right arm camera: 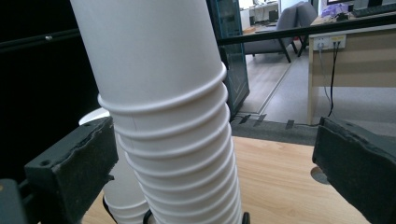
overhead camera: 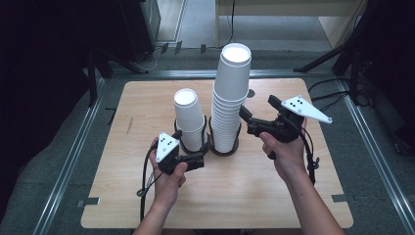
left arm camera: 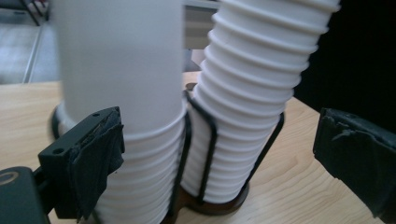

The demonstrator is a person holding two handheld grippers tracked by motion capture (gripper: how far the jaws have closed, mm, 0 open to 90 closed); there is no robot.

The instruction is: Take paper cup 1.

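Note:
Two stacks of white paper cups stand in black wire holders mid-table. The tall stack [overhead camera: 230,93] leans slightly; the short stack [overhead camera: 190,117] stands just to its left. My left gripper [overhead camera: 201,155] is open, low at the front of the short stack's holder. In the left gripper view, the short stack [left arm camera: 126,107] touches the left pad [left arm camera: 95,158], and the tall stack [left arm camera: 252,102] also rises between the jaws. My right gripper [overhead camera: 247,121] is open at the tall stack's right side. Its wide-apart jaws straddle the tall stack [right arm camera: 173,116] in the right gripper view.
The wooden table [overhead camera: 293,196] has bare room in front and at both sides. A small round grommet [overhead camera: 250,93] sits behind the tall stack. Metal rails [overhead camera: 73,156] and cables run beside the table. A desk [right arm camera: 355,70] stands on the floor beyond.

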